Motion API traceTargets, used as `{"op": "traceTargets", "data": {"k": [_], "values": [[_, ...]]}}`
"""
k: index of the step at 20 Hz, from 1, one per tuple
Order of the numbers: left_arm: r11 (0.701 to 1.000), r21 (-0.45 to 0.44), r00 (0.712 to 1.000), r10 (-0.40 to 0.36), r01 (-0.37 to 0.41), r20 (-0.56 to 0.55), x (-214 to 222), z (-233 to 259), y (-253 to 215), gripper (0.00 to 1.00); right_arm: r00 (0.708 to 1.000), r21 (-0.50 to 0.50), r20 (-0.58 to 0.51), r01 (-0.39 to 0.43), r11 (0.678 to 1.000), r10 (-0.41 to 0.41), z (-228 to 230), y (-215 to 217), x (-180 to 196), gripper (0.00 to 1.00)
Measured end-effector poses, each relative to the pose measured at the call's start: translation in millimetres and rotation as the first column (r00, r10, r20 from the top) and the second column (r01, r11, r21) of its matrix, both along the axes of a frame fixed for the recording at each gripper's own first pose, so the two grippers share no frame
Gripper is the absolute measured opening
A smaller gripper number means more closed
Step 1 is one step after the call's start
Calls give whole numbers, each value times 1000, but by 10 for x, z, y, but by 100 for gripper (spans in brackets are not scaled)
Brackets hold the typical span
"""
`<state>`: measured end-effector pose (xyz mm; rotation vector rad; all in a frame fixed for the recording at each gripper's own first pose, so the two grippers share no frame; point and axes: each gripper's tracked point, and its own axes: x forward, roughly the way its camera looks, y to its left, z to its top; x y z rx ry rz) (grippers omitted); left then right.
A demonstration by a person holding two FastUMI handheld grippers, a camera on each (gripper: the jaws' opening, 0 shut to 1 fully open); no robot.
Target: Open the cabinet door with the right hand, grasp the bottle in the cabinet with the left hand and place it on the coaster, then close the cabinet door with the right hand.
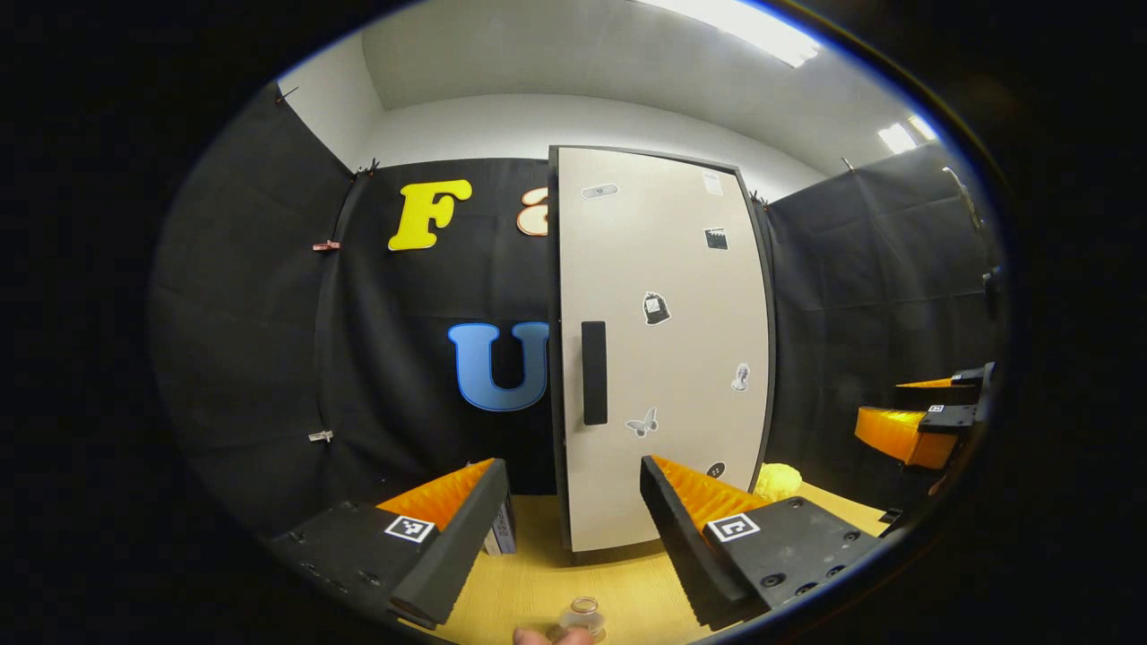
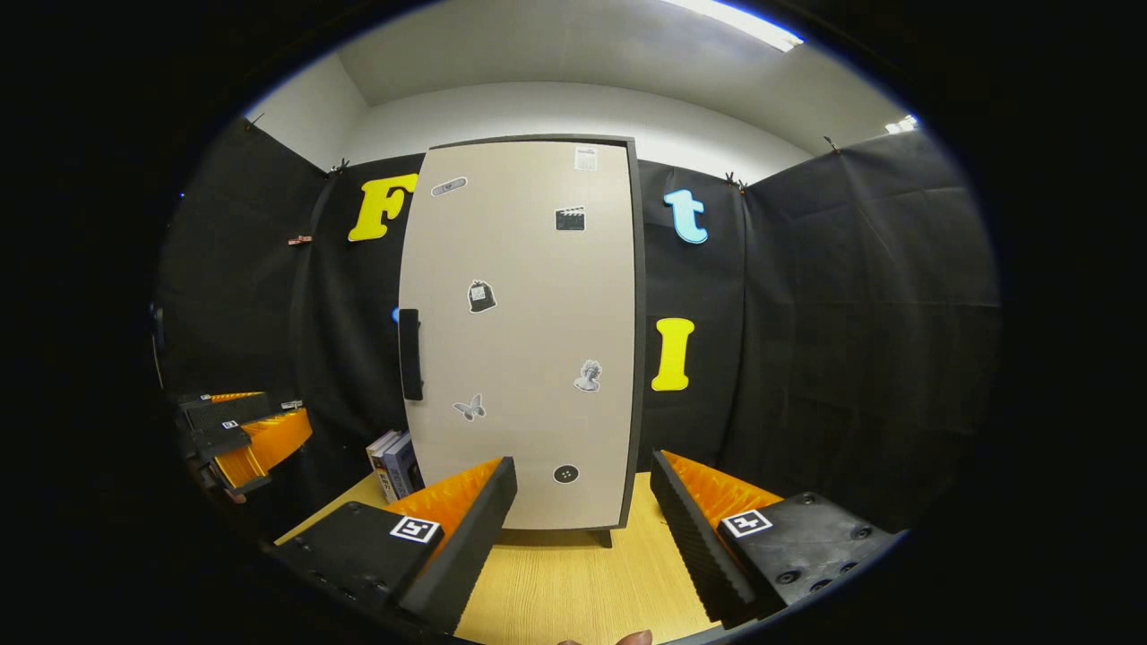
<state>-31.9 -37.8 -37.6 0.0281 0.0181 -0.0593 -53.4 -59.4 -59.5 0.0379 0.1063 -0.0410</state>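
Observation:
A tall beige cabinet (image 1: 663, 358) stands on the wooden table with its door shut; stickers dot the door. Its dark vertical handle (image 1: 594, 373) sits at the door's left edge. In the left gripper view my left gripper (image 1: 573, 466) is open and empty, aimed at the handle side of the door. In the right gripper view the cabinet door (image 2: 529, 340) and its handle (image 2: 410, 354) face me, and my right gripper (image 2: 584, 461) is open, a short way off the door's lower part. What is inside the cabinet is hidden.
A small clear glass object (image 1: 583, 616) sits on the table (image 1: 538, 582) near me, with a fingertip beside it. Books (image 2: 394, 464) lean left of the cabinet. A yellow object (image 1: 778, 481) lies to its right. The other gripper (image 1: 923, 421) hovers at the right edge.

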Motion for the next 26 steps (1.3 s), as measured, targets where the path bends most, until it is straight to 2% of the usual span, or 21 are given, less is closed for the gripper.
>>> {"op": "traceTargets", "data": {"k": [13,15,26], "values": [[1000,-1,1000,15,-15,-5,-11,-16,40,94,1000,-5,0,-7,1000,7,97,32,-71,98],[1000,0,1000,18,-18,-8,-3,-29,61,94,1000,-6,2,-8,1000,8,78,71,41,98],[1000,6,1000,22,-22,-7,3,-27,57,95,1000,-4,3,-10,1000,10,71,67,60,98]]}}
